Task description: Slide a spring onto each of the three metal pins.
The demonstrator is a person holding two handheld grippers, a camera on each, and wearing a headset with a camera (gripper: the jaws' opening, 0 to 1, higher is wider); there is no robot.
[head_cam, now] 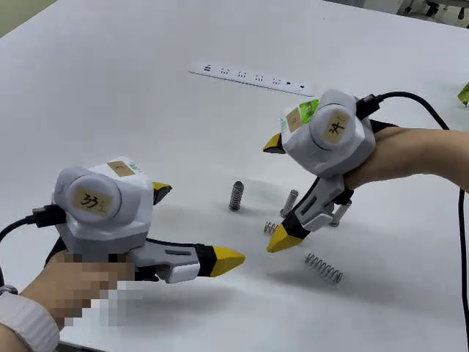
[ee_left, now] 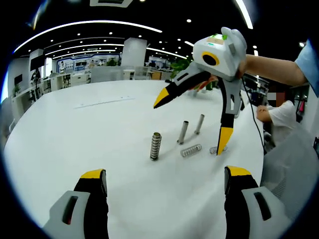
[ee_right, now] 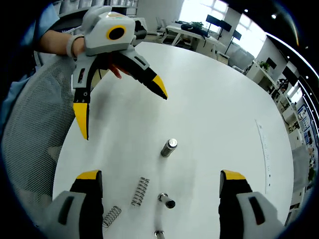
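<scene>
Your table has wide bare room all round, with the power strip far off. Your left gripper points level, fingers apart; your right gripper tilts downward, fingers apart. Between them the sprung pin and two bare pins stand upright. Two loose springs lie flat beside them

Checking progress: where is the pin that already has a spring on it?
In the head view the pin with a spring stands upright on the table, left of a bare pin and a loose spring.
</scene>
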